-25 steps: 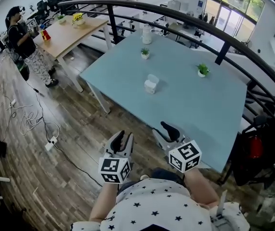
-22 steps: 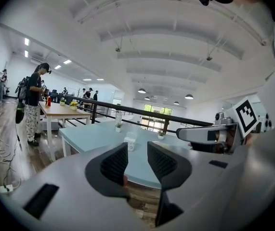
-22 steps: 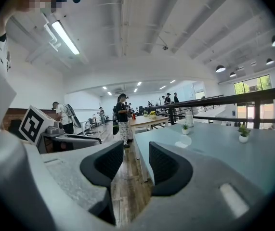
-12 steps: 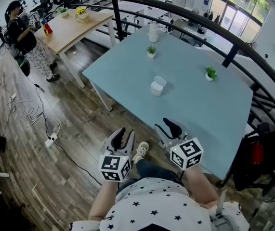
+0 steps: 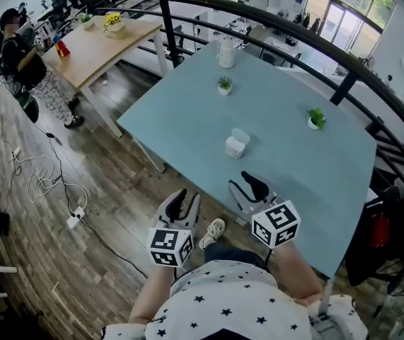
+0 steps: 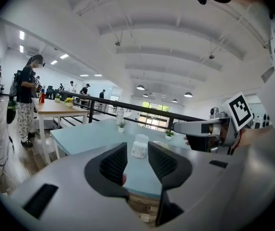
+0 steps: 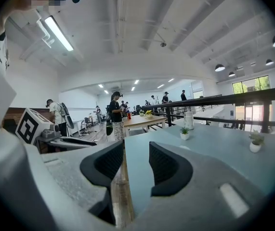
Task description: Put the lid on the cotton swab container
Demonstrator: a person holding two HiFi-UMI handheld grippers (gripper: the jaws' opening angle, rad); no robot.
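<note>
Cotton swab container (image 5: 235, 147) stands on table (image 5: 187, 119), left gripper (image 5: 185, 205) and right gripper (image 5: 247, 190) narrowly apart, empty.

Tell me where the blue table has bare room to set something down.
Most of the table is bare: the left corner, bordered by the cotton swab container and left plant, and the stretch below the right plant. Busiest is the far end by the white jug.

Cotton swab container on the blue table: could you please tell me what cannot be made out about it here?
- Head view: the small white plastic cotton swab container is too small to show its contents, or whether the clear lid touches it.
- Left gripper view: its front print is blurred.
- Right gripper view: it does not show at all.
</note>
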